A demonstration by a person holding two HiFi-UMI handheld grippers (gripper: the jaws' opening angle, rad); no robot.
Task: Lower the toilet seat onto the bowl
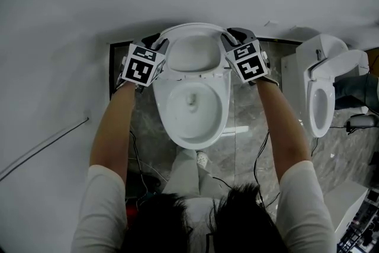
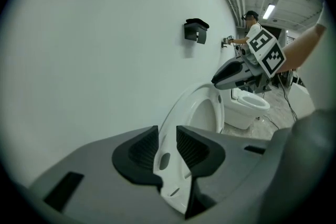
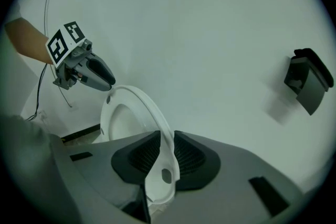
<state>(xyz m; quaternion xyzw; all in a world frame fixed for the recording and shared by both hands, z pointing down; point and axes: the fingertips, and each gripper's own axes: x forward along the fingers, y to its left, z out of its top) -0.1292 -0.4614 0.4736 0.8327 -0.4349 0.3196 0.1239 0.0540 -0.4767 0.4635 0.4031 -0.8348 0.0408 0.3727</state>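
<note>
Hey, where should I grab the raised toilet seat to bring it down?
Take the toilet seat by its thin side rims, coming in from the outer edges. It stands tilted up over the bowl, both edges exposed and slim enough for jaws; left gripper and right gripper pinch there.

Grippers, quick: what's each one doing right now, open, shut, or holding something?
Left gripper: closed on the rim of the toilet seat.
Right gripper: closed on the opposite side of the same rim.
</note>
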